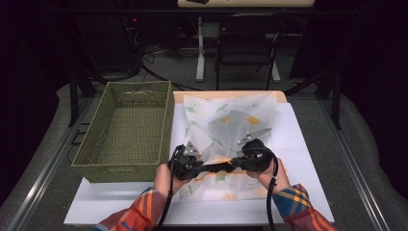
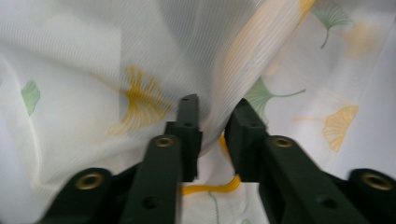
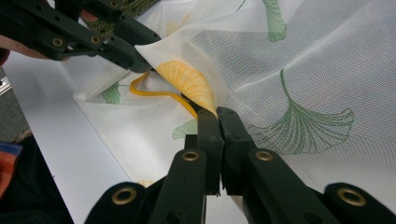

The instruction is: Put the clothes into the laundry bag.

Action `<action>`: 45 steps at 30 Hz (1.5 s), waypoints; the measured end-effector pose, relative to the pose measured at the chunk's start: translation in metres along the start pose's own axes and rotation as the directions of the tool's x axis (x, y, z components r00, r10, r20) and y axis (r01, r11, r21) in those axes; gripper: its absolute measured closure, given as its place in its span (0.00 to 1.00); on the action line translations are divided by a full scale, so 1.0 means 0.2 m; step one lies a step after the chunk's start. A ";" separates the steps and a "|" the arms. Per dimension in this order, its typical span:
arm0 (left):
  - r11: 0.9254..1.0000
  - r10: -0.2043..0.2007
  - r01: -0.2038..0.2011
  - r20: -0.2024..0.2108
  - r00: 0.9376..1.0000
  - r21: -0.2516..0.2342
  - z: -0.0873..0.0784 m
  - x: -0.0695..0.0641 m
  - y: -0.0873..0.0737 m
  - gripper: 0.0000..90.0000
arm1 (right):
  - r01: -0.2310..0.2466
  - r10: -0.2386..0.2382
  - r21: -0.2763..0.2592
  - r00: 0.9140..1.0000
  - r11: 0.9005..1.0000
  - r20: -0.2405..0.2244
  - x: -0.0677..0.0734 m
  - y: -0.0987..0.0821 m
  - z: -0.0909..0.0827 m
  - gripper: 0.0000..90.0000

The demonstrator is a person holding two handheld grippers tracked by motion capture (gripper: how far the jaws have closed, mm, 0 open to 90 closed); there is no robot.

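A white mesh bag (image 1: 231, 120) printed with green and yellow ginkgo leaves lies on the white tabletop (image 1: 300, 144). Both grippers meet at its near part, jaws facing each other. My right gripper (image 3: 217, 112) is shut on a pinched fold of the mesh beside a yellow leaf. My left gripper (image 2: 215, 105) has its jaws a little apart, with a fold of the bag (image 2: 93, 56) hanging between them. A yellow drawstring (image 3: 154, 93) runs under the lifted fabric. In the high view the left gripper (image 1: 215, 168) and right gripper (image 1: 234, 162) sit tip to tip.
A green woven basket (image 1: 166, 120) stands on the left of the table, touching the bag's left side. Bare white tabletop shows right of the bag and along the near edge. A dark chair (image 1: 248, 43) and a table leg stand behind.
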State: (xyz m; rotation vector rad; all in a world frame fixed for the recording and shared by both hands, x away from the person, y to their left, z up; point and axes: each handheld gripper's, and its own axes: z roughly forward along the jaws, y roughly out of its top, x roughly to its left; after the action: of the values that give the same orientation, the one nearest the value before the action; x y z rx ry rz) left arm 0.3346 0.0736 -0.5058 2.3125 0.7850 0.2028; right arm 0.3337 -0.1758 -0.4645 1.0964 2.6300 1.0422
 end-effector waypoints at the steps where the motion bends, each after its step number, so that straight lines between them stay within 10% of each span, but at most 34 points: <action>1: 1.000 -0.007 0.007 -0.008 1.000 0.008 0.00 0.01 -0.01 0.77 | -0.003 0.003 -0.003 1.000 1.000 -0.002 0.00 0.00 0.00 0.99; 7: 0.999 -0.031 0.032 -0.028 0.999 0.034 -0.02 0.02 -0.06 0.66 | -0.012 0.012 -0.013 1.000 1.000 0.003 -0.02 0.00 0.00 0.99; 17: 0.999 -0.017 0.015 0.056 0.998 0.033 -0.05 -0.05 -0.09 0.76 | -0.023 0.023 -0.037 1.000 0.999 0.015 -0.03 0.01 -0.01 0.99; 31: 0.997 -0.010 0.016 -0.086 0.996 0.070 0.14 0.01 -0.09 0.72 | -0.023 0.024 -0.043 0.999 0.999 0.022 -0.01 0.03 0.03 0.99; 45: 0.995 -0.014 0.026 -0.118 0.993 0.100 0.20 0.04 -0.06 0.73 | -0.019 0.020 -0.051 1.000 0.999 0.024 -0.01 0.05 0.03 0.99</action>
State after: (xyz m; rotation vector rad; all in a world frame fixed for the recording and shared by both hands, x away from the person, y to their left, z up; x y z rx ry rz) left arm 0.3485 0.0640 -0.5447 2.4048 0.8955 0.2978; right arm 0.3427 -0.1684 -0.4641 1.1187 2.5640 1.0858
